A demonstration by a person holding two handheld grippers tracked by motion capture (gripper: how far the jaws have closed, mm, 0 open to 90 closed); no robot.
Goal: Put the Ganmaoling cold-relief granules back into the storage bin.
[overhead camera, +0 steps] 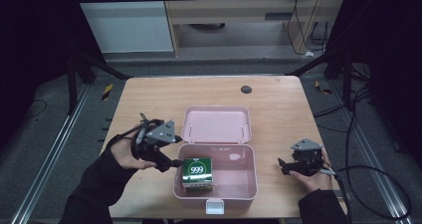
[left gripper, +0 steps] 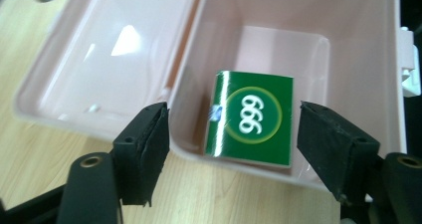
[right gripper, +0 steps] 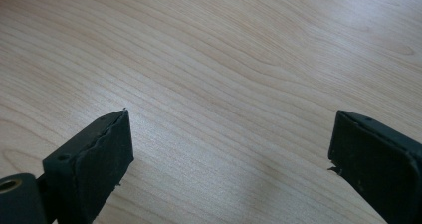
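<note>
1. My left gripper (overhead camera: 175, 162) sits at the pink box's (overhead camera: 249, 181) left wall, about 9 o'clock of the tub, jaws apart, nothing between them.
2. The green "999" carton (overhead camera: 197, 172) stands inside the tub, in its near-left corner, at 3 o'clock from my left gripper and just beside it.
3. In the left gripper view the carton (left gripper: 251, 117) lies dead ahead at 12 o'clock, framed between the spread jaws; the tub's rim (left gripper: 189, 157) crosses between jaws and carton.
4. Carton face looks roughly square, so no clear long axis; hard to tell if it touches the near wall.
5. My right gripper (overhead camera: 281, 166) rests on the table (overhead camera: 278, 99) at 3 o'clock of the box, well apart from the carton, jaws wide apart over bare wood (right gripper: 224, 64), holding nothing.
6. Left hand is clearly nearer; I judge any grab of the carton is its job.
7. Room: the tub's right half is free; the open lid (overhead camera: 217, 124) lies flat at 12 o'clock; left wall and near wall crowd the carton, so one jaw must clear the rim.
</note>
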